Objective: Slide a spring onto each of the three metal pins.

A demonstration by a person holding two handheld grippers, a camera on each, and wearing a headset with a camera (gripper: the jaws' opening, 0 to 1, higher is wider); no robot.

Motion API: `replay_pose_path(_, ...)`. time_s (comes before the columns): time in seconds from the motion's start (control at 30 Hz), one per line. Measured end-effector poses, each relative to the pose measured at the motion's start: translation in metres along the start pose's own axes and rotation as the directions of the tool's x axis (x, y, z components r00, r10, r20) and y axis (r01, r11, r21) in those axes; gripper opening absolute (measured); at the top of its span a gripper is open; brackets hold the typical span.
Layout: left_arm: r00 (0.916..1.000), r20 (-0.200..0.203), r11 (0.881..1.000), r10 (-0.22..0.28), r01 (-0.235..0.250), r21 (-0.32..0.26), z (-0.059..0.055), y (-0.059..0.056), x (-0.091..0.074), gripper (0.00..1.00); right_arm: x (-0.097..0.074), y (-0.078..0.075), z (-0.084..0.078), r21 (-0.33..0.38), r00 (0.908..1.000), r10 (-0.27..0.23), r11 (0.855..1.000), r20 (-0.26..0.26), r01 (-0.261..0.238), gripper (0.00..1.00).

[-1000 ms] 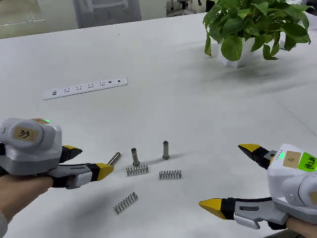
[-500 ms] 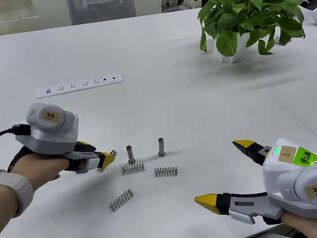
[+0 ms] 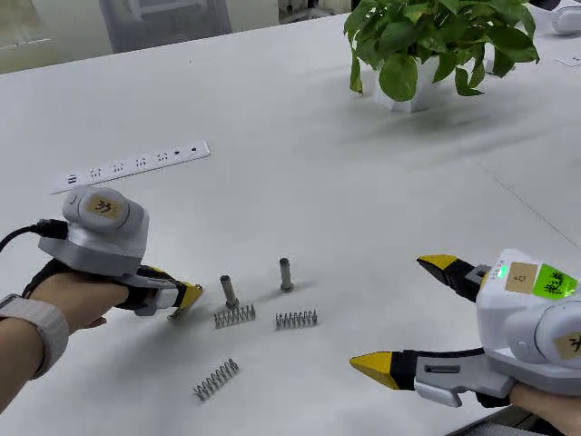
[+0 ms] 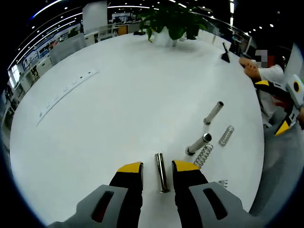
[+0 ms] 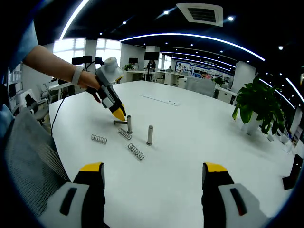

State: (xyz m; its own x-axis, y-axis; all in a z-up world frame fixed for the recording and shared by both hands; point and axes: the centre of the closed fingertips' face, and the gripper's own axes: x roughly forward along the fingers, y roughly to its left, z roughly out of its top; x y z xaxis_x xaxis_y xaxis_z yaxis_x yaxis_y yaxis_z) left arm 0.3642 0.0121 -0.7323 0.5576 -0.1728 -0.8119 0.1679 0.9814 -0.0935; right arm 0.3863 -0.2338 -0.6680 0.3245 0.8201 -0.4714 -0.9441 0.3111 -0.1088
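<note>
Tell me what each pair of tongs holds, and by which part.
Nothing yet. Left tongs straddle the lying pin, gaps either side; right tongs open, empty.

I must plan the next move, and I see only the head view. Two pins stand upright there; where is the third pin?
Observer: The left gripper view shows it. The third pin lies flat between the jaws of the left gripper.
Operator: Is it clamped?
Observer: It seems not. A narrow gap shows on each side of the pin, so the jaws stand open around it.
</note>
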Motion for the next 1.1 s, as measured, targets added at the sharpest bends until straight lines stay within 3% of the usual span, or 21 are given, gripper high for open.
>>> replay_pose_path(0.23,0.9986,-0.052,1.000,-0.003,0.004,0.015,-0.005,-0.005,0.008,0.20,0.001,0.001,-0.001,0.001,1.0000,0.006,1.000,-0.007,-0.006,0.85)
replay_pose_path(0.43,0.9969,-0.079,1.000,0.002,0.000,0.026,-0.003,-0.005,0.015,0.20,0.001,0.002,-0.002,0.009,0.9999,0.008,1.000,-0.009,-0.008,0.84)
replay_pose_path(0.53,0.9943,-0.099,0.996,0.040,-0.032,0.086,-0.003,-0.004,0.016,0.18,0.001,0.001,-0.002,0.009,0.9999,0.007,1.000,-0.011,-0.007,0.84)
replay_pose_path(0.73,0.9900,-0.126,0.991,0.062,-0.047,0.122,-0.003,-0.002,0.019,0.18,0.002,0.000,-0.003,0.010,0.9999,0.006,1.000,-0.011,-0.006,0.84)
replay_pose_path(0.9,0.9818,-0.167,0.986,0.089,-0.063,0.156,-0.004,0.005,0.021,0.15,0.003,0.001,-0.005,0.014,0.9998,0.013,1.000,-0.016,-0.013,0.84)
replay_pose_path(0.93,0.9780,-0.186,0.979,0.095,-0.058,0.196,-0.004,0.006,0.020,0.14,0.003,0.001,-0.005,0.013,0.9997,0.014,1.000,-0.018,-0.014,0.84)
replay_pose_path(1.1,0.9660,-0.231,0.976,0.115,-0.067,0.207,-0.003,0.004,0.024,0.10,0.003,0.003,-0.005,0.008,0.9997,0.016,1.000,-0.019,-0.016,0.84)
